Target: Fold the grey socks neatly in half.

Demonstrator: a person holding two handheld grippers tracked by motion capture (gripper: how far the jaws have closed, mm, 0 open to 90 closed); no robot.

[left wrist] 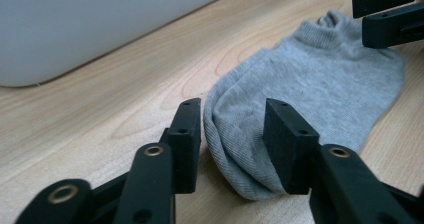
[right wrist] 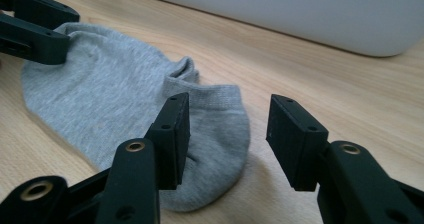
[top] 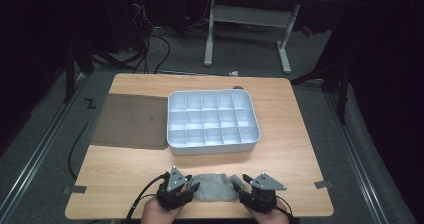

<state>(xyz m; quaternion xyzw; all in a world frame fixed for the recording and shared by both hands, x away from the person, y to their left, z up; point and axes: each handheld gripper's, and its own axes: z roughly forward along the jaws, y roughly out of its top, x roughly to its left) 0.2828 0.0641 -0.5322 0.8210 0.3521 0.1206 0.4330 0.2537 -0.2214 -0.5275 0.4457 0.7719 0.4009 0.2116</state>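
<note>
Grey ankle sock (top: pixel 216 187) lay flat on worktop (top: pixel 295 154) near front edge, before white divided organizer box (top: pixel 212 120). Left tongs (left wrist: pixel 232 129) and right tongs (right wrist: pixel 227 131) both released, straddling opposite sock ends. Likely pre-grasp; next: clench both, lift.

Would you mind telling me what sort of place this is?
Probably a lab or workshop: a wooden table on grey carpet, loose cables on the floor behind, another desk frame beyond.
</note>
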